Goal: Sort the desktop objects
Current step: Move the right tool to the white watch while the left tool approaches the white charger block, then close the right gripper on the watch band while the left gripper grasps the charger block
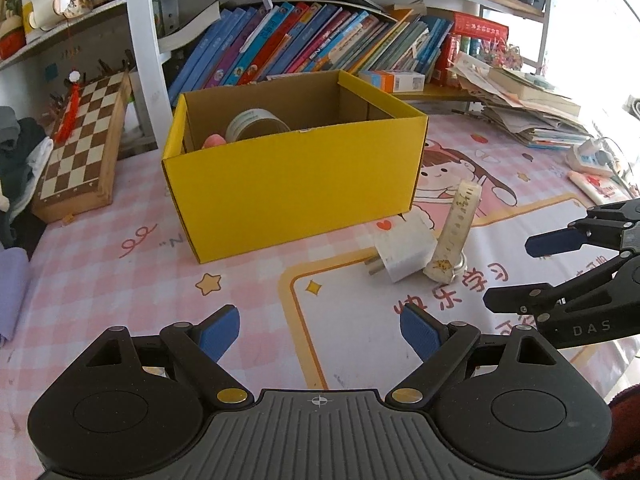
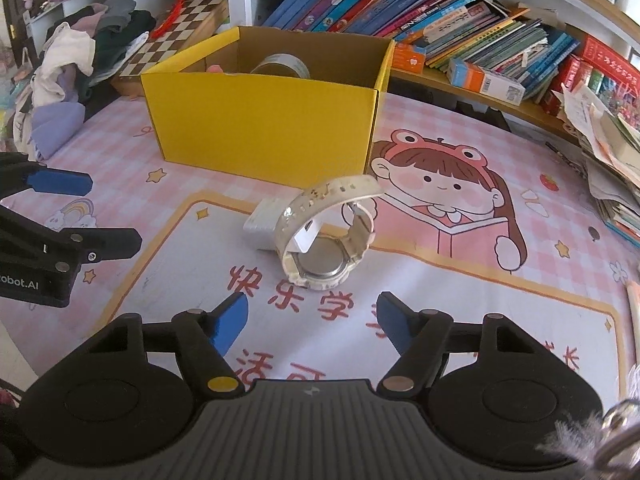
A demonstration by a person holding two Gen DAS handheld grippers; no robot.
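While boxed: one tape roll (image 1: 256,122)

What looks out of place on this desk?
The white watch and white charger plug lie loose on the mat, touching, outside the yellow box that already holds a tape roll. Both grippers are open and empty.

Black grippers (image 1: 320,330); blue-padded jaws

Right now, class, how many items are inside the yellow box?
2 visible: a tape roll near the middle and something pink to its left. The box wall may hide more.
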